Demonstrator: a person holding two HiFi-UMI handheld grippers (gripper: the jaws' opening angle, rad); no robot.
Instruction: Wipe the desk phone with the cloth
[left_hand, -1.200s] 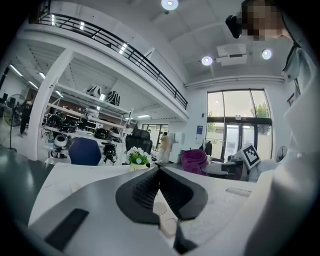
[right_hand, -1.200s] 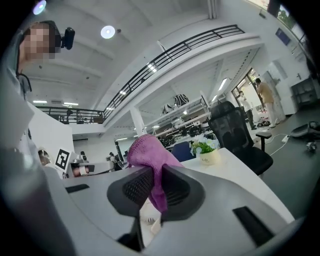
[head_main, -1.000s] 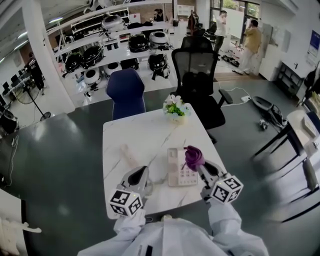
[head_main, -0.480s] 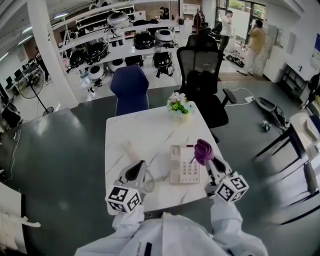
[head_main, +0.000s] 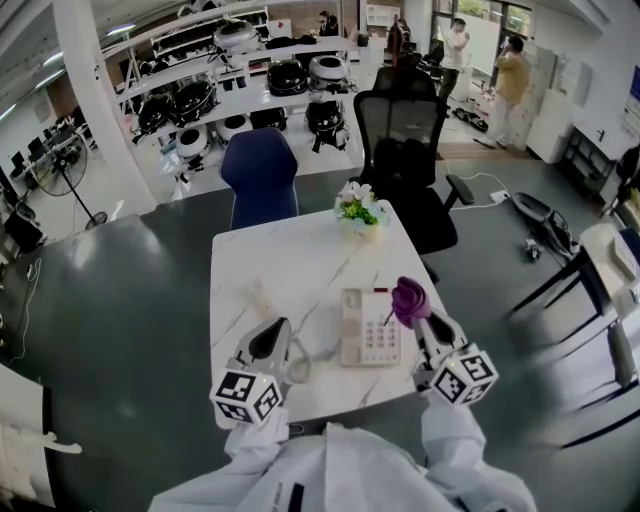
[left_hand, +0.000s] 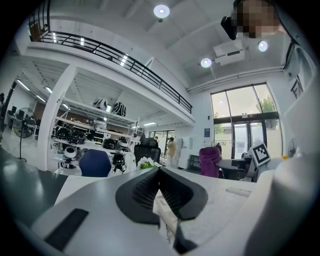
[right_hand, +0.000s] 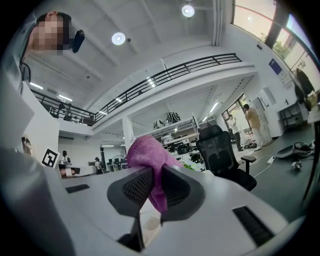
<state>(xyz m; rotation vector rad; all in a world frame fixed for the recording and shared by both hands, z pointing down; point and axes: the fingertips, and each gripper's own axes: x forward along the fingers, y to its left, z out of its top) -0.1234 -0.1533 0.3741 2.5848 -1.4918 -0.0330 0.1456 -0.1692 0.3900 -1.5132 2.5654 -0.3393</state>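
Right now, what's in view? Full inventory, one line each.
table: 1, white marble, centre
desk phone: 1, white, near right part of table
cloth: 1, purple, in the right gripper's jaws, by phone's far right corner
flower pot: 1, white flowers and green leaves, far edge of table
chair: 1, blue, beyond table, left
office chair: 1, black, beyond table, right
people: 2, far background, right
left gripper: 1, grey, near left of table, jaws together, empty
right gripper: 1, grey, shut on cloth
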